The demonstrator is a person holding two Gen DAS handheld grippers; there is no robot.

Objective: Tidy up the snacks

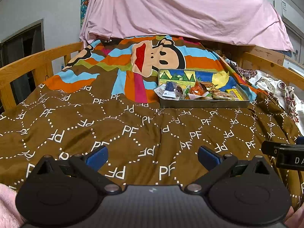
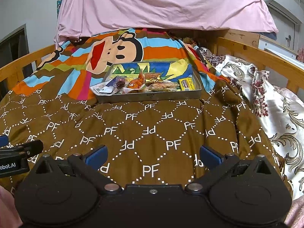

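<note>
Snacks [image 1: 201,92] were seen heaped in a shallow metal tray [image 1: 204,104] set on a brown quilt [image 1: 117,131] printed with PF letters, well ahead of both tools. Wrapped bars, an orange packet [image 2: 135,83] and a yellow pack [image 2: 187,83] were crowded along the tray's near side. The left gripper [image 1: 153,154] was held low over the quilt with its blue-padded fingers spread wide apart and nothing between them. The right gripper [image 2: 153,153] was likewise held apart and empty, just beside it.

Brown blanket [image 2: 152,125] – white "PF" diamonds; striped monkey print; pink sheet [image 2: 161,3]; blue-padded black tool [image 2: 153,154]
</note>
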